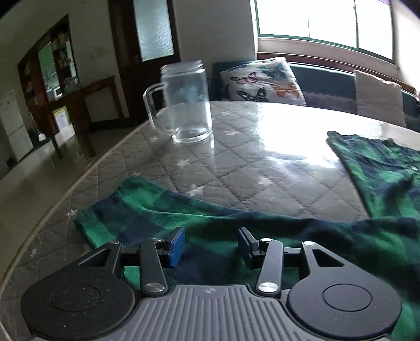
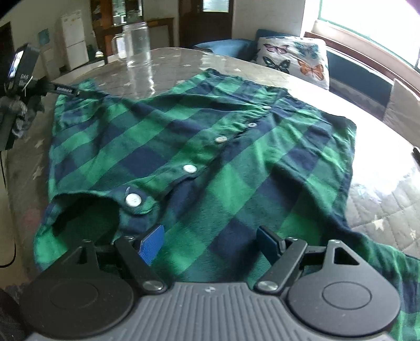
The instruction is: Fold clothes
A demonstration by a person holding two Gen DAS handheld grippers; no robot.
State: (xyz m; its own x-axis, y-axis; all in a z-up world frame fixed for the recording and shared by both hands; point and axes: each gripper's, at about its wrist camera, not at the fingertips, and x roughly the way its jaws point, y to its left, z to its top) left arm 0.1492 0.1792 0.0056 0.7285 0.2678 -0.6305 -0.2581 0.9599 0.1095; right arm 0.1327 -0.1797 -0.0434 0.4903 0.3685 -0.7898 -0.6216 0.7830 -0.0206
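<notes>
From the left gripper (image 1: 211, 245) we look low and close across the bench (image 1: 236, 162) toward the window (image 1: 323, 23). From the right gripper (image 2: 210, 242) we look higher, down its length; both views share the glass mug (image 1: 187, 102), butterfly cushion (image 2: 294, 59) and plaid shirt (image 2: 183, 147).

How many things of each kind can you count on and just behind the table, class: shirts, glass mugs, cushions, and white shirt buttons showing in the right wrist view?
Green plaid shirt: 1
Glass mug: 1
Cushions: 2, the butterfly cushion and the plain cushion
White buttons: 5
Total: 9
</notes>
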